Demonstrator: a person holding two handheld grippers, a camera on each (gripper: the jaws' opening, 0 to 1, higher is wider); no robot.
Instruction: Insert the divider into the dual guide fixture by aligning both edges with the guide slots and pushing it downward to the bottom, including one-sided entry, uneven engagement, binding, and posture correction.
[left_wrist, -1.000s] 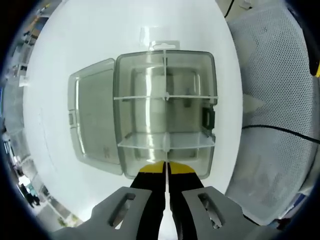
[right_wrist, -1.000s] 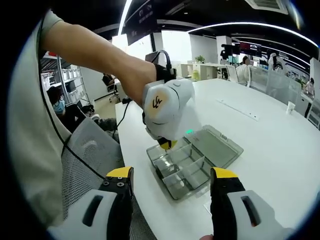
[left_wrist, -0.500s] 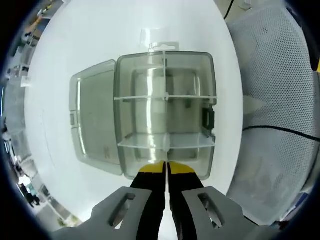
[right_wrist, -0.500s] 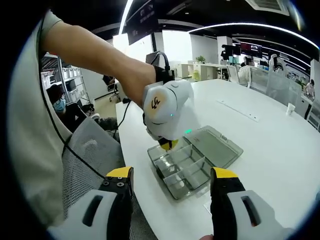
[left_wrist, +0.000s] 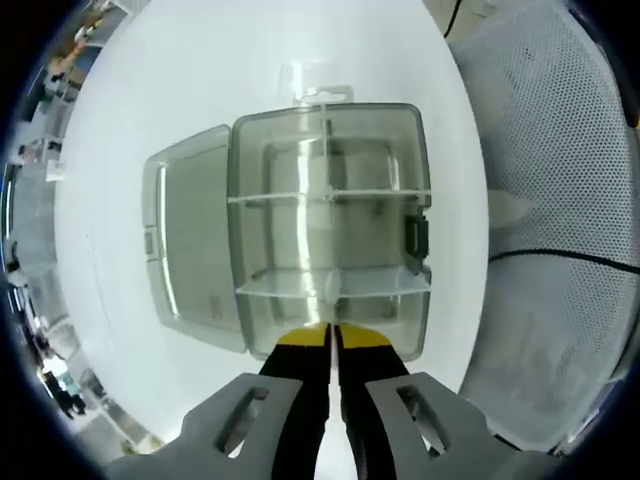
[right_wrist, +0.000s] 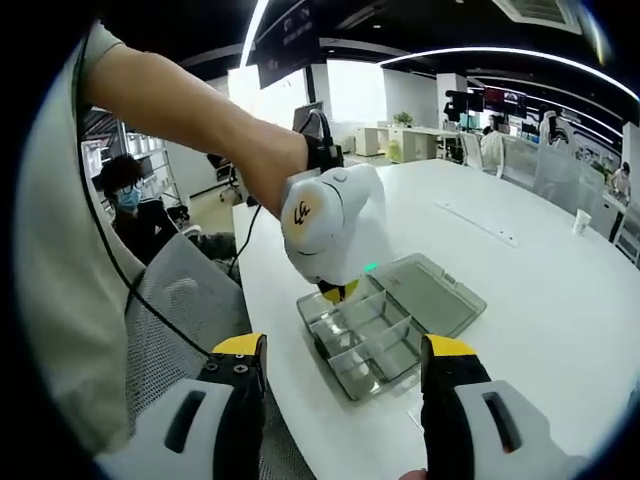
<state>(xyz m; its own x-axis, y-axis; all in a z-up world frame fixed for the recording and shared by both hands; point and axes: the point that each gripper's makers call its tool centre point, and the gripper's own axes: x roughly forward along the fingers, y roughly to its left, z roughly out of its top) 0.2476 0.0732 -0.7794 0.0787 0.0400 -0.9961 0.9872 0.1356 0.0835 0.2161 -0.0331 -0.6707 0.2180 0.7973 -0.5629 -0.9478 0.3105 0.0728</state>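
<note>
Divider held edge-on over the box, seating not yet finished.

The left gripper (left_wrist: 331, 335) is seen clenched on the thin clear divider (left_wrist: 330, 300), which stands between the near wall of the clear compartment box (left_wrist: 330, 220) and its near cross partition (left_wrist: 333, 285). The box sits with its lid (left_wrist: 190, 250) laid open, close to the near edge of the white table (right_wrist: 560, 300). Whether both divider edges sit in their slots cannot be told; pushing to the bottom is judged still outstanding. The right gripper (right_wrist: 340, 385) is held released, well apart from the box.

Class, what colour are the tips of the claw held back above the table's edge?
Yellow tips on the right claw, with black beneath; the right gripper view shows them best.
</note>
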